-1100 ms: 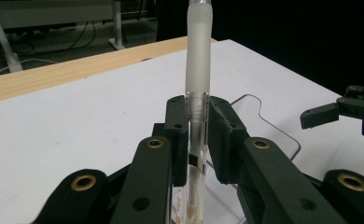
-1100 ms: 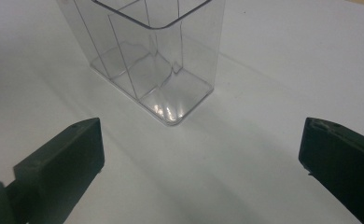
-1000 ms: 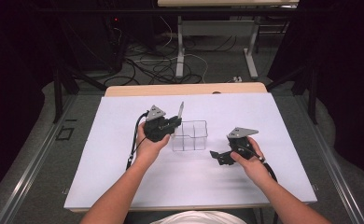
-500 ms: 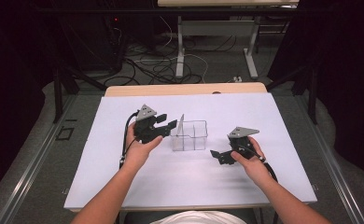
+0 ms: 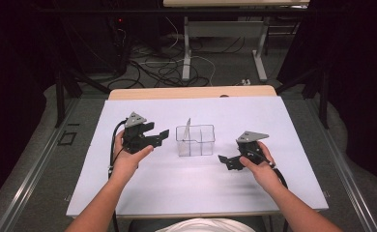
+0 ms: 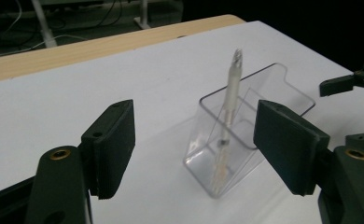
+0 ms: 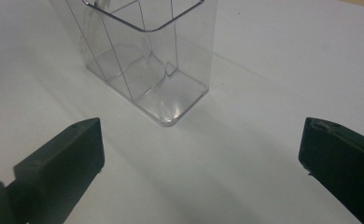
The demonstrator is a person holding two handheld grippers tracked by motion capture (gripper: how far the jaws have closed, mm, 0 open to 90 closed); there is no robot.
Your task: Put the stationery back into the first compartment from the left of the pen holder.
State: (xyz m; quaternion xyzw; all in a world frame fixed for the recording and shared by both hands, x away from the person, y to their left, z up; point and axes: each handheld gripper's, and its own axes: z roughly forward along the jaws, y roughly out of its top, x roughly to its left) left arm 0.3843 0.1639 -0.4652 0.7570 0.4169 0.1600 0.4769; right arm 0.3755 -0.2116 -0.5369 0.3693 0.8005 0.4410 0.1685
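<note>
Pen [image 6: 230,100] stands tilted in the left end compartment of the clear plastic holder [image 5: 203,140] at the middle of my white table [image 5: 186,188]. My left gripper [image 5: 161,135] sits just left of the holder, apart from it; its jaws have just been opening, with nothing between them. My right gripper [image 5: 224,161] rests on the other side, jaws wide apart and empty

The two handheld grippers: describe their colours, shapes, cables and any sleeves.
Both the left gripper and the right gripper are black, each topped by a grey three-cornered plate and trailing a black cable. Their jaws end in flat rectangular black pads, with brass-coloured rings at the pivots. The forearms are bare, with no sleeves.
</note>
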